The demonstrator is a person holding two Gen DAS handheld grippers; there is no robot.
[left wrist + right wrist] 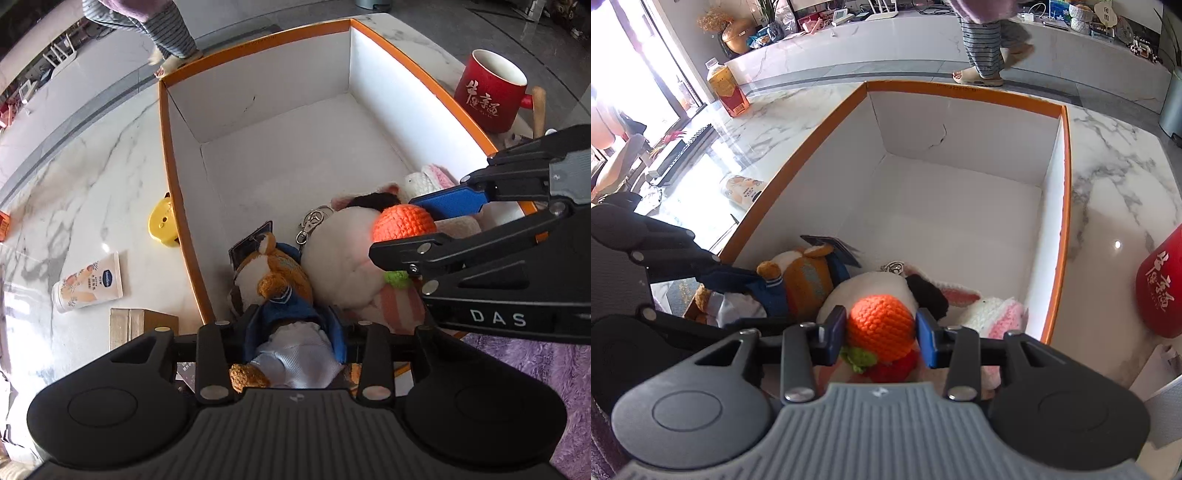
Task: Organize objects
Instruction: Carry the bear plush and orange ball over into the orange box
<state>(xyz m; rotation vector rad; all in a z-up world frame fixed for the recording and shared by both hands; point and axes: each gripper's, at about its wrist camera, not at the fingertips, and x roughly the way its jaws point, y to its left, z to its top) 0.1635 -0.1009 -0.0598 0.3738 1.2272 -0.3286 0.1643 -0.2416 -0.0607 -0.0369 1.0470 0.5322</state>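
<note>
While we looked down into the orange-rimmed box (162, 155), the brown plush fox (284, 280) lay along the box's near wall, its long axis running from the left gripper (295, 321) away toward the far wall, head farthest from us and pale shorts nearest. We saw the left gripper's blue pads flanking the toy's blue jacket, yet whether they pressed on it or stood just clear we could not tell — the cloth hid the contact. The right gripper (881, 332) was clamped on the orange crochet ball (881, 328), one blue pad on each side, held just above the white plush (871, 291) that lay beside the fox. Green and red crochet parts hung under the ball, half hidden by the gripper body. A metal keyring (314, 221) lay at the white plush's far end, and a pink-and-white knitted piece (1001, 314) sat in the box's near right corner, cut off by the right gripper in the left view. Outside the box, on the marble table (92, 177), were a red mug (487, 92), a tube (88, 282) and a yellow item (162, 221) partly behind the box wall.
</note>
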